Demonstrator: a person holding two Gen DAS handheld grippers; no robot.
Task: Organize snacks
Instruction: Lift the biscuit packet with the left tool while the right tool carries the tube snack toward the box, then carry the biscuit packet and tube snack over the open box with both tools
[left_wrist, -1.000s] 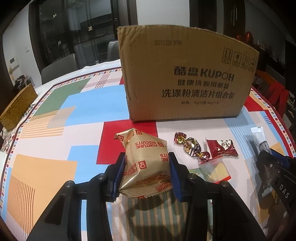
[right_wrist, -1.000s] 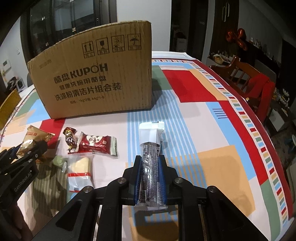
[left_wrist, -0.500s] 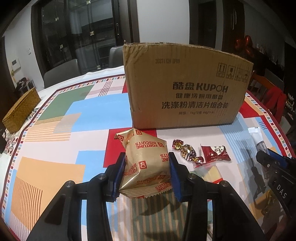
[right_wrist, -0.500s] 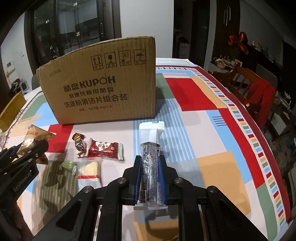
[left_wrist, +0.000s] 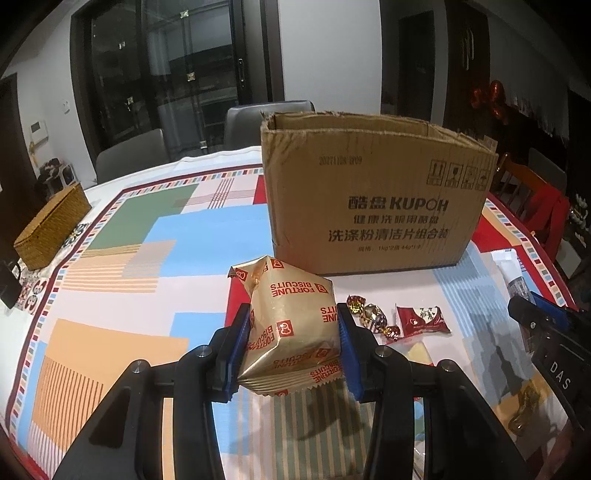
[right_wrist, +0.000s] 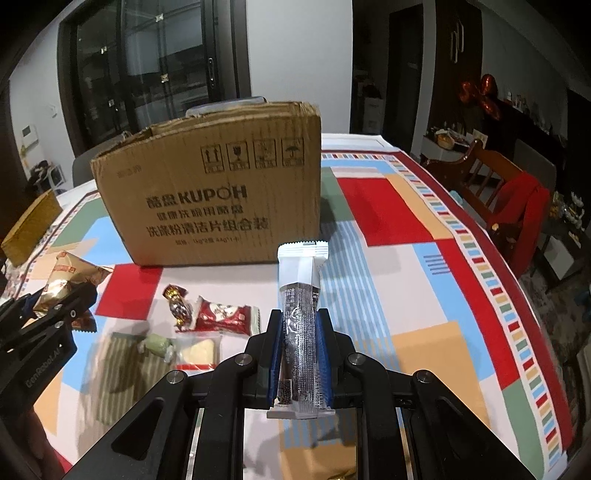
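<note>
My left gripper (left_wrist: 293, 325) is shut on a gold Fortune Biscuits packet (left_wrist: 291, 328), held above the table. In my right gripper (right_wrist: 301, 325), shut, stands a long black-and-white stick sachet (right_wrist: 301, 314), lifted clear of the cloth. Behind both sits an open brown cardboard box (left_wrist: 376, 199) (right_wrist: 221, 199) with its top open. On the table between the grippers lie loose snacks: gold-wrapped candies (left_wrist: 371, 315) (right_wrist: 179, 302), a red packet (left_wrist: 421, 319) (right_wrist: 225, 314), a clear-wrapped pale wafer (right_wrist: 197, 350) and a green candy (right_wrist: 157, 341).
A colourful patchwork tablecloth (left_wrist: 129, 266) covers the round table. A wicker basket (left_wrist: 51, 225) stands at the far left edge. Chairs stand behind the table (left_wrist: 129, 162) and a wooden chair with red cloth (right_wrist: 509, 199) at the right.
Both grippers have risen with their packets; the box now looks lower and its open top rim shows. The loose snacks on the table have not moved.
</note>
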